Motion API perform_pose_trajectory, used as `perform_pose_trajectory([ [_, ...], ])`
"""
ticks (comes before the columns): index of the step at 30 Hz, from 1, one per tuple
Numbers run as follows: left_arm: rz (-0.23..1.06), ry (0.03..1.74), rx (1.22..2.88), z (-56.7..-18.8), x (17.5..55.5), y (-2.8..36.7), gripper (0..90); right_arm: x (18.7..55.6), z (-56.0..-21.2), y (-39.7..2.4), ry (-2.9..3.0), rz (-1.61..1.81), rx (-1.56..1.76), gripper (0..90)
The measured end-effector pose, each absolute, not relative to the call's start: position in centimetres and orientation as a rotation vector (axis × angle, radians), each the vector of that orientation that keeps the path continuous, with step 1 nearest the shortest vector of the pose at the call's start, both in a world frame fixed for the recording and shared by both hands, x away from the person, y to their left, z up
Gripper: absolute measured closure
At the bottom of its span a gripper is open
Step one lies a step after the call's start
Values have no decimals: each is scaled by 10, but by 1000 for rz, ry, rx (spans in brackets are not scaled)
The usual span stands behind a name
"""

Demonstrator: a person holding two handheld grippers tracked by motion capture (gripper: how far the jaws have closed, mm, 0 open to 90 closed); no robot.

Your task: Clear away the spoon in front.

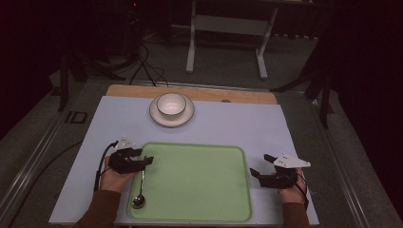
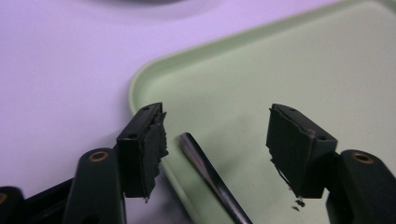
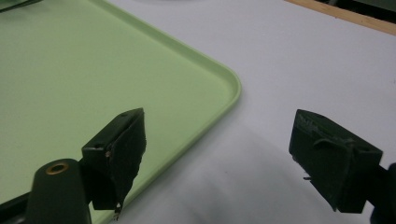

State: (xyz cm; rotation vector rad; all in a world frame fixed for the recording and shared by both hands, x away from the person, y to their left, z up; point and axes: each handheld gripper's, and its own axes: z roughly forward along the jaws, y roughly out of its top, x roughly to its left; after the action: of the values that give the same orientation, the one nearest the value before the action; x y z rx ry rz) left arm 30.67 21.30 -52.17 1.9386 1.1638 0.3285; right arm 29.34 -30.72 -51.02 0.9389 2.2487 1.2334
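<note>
A metal spoon [image 1: 140,190] lies along the left side of the green tray [image 1: 199,185], with its bowl end toward the front edge. My left gripper [image 1: 146,162] stands open over the tray's left rim. The tip of the spoon handle [image 2: 205,172] lies between its jaws without touching either, low over the tray [image 2: 280,70]; the left gripper [image 2: 217,140] holds nothing. My right gripper [image 1: 260,165] is open just off the tray's right edge. In the right gripper view it [image 3: 217,149] straddles the tray's rounded corner [image 3: 224,79] and the pale mat.
A white bowl [image 1: 171,104] sits on a white plate [image 1: 186,117] at the back centre of the pale mat [image 1: 237,123]. A wooden table edge [image 1: 247,96] runs behind it. Beyond stand a white frame and cables on the dark floor.
</note>
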Motion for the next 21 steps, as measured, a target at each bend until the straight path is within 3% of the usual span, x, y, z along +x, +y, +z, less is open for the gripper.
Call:
perform_pose_trajectory([
  [21, 482, 1221, 1780, -495, 292, 246, 373, 292, -506, -317, 2201, 1262, 959, 185],
])
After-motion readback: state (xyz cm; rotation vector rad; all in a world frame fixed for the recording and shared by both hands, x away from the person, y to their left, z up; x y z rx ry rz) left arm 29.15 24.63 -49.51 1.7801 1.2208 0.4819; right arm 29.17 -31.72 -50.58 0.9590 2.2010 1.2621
